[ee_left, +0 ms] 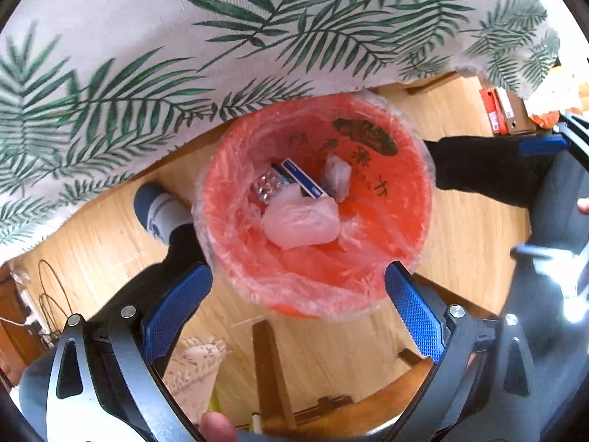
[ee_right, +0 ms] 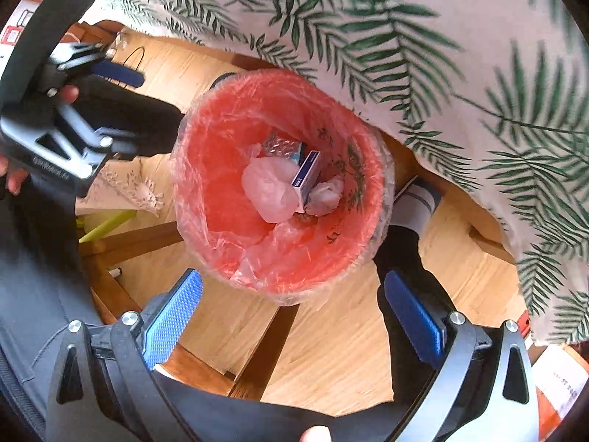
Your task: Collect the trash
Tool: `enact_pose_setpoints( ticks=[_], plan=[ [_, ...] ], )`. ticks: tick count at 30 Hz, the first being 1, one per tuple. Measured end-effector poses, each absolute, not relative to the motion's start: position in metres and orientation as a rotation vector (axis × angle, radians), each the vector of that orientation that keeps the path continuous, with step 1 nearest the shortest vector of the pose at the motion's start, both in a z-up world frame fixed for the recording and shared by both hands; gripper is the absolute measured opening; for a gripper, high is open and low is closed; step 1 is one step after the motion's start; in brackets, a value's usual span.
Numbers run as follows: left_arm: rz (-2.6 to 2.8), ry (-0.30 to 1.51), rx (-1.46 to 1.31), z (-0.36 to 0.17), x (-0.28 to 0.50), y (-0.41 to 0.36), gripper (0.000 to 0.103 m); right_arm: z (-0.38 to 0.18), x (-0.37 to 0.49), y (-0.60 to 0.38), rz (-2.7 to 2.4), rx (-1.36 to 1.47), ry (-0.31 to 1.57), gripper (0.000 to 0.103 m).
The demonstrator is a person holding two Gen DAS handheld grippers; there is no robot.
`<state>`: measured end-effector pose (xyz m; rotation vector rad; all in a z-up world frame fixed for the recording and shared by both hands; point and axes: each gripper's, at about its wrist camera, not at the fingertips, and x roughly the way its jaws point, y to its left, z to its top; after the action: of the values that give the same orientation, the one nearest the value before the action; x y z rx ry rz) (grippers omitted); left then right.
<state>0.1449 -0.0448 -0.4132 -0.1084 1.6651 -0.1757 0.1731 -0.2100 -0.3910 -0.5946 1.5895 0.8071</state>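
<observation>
Wooden floor (ee_left: 110,235), lined red bin (ee_left: 405,228), blue box (ee_left: 305,180), print illegible

Surroundings: floor, draped cloth, legs and clutter.

A palm-leaf tablecloth (ee_left: 154,48) is hanging over wooden floor (ee_left: 110,235); a socked foot (ee_left: 160,208) is resting on the boards; a cardboard box (ee_left: 506,112) is sitting far off; dark wooden chair legs (ee_right: 272,342) are crossing below.

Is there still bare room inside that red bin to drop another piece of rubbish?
Yes. The red bin has bare liner along its near wall, below the crumpled bag. The middle and far side are crowded: blue box, blister pack and tissue lie packed together.
</observation>
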Motion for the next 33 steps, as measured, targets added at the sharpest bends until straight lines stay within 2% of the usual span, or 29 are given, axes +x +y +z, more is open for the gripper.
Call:
enact_pose_setpoints(
  ticks=[14, 33],
  plan=[
    [-0.170, 1.631, -0.082, -0.343, 0.114, -0.043, 0.097, -0.335, 0.167, -0.224, 0.785, -0.501, 1.527, 0.098],
    [-0.143, 1.475, -0.087, -0.237, 0.077, -0.035, 0.097, -0.245, 0.143, -0.245, 0.781, -0.401, 1.368, 0.098]
  ],
)
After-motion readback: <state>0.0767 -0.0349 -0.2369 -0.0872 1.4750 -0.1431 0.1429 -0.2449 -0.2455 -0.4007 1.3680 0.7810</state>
